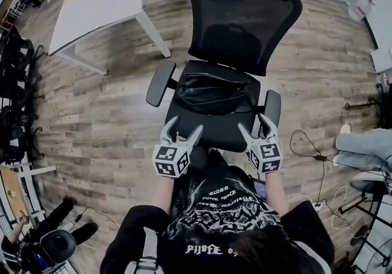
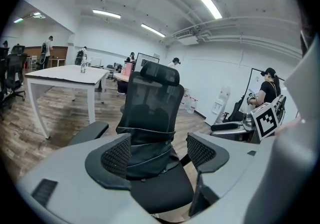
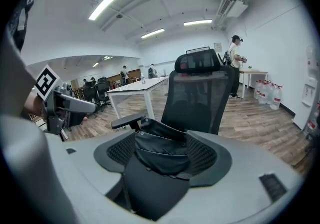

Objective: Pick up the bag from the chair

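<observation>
Sides of the bag (image 3: 162,153) hidden behind the jaws; table (image 1: 92,9) cut off at top

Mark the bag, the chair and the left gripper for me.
bag (image 1: 213,94), head view, middle of its top side.
chair (image 1: 245,21), head view, mesh backrest.
left gripper (image 1: 187,123), head view, midway between its fingertips.

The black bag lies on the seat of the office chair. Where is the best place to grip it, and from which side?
Probably the upper edge of the bag, the left gripper near one end and the right gripper near the other, coming from the front over the seat. The bag lies wide and slumped against the backrest, and the armrests close off both sides.
</observation>
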{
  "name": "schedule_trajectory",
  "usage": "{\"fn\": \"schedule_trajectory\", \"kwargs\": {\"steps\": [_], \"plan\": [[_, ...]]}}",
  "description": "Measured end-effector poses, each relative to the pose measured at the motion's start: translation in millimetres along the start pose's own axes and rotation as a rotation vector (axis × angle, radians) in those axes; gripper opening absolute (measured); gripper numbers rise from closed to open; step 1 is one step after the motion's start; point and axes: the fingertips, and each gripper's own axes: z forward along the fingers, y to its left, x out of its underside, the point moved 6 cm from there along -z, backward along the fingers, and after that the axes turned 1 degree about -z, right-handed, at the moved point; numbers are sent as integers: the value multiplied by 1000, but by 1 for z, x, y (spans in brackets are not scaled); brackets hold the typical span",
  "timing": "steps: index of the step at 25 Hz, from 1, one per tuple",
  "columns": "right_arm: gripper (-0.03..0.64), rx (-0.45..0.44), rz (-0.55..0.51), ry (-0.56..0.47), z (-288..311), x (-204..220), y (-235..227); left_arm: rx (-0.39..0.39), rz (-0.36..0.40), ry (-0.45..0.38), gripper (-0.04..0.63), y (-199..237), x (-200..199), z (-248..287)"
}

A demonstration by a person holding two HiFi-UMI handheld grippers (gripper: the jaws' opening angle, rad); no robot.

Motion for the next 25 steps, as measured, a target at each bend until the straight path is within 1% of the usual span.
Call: {"fn": "schedule_trajectory", "kwargs": {"steps": [5,8,11,16,19,25], "plan": [[334,-2,-5,0,14,-9,1,1,-4,13,360,17,-7,17],[334,-5,-27,1,26,-18,-2,4,-12,10,360,29,-17,30],[334,-2,-54,11,38,-25,-9,13,-3,20,360,41,-25,42],[334,19,-97,17,58,-38,-25,35,16,55,360,60,-33,64],[334,24,-102,27,72,-41,-34,44,20,77,360,73,-36,78],[334,-2,-111,79,110,-38,-49,53,11,124,360,99,-35,109]]}}
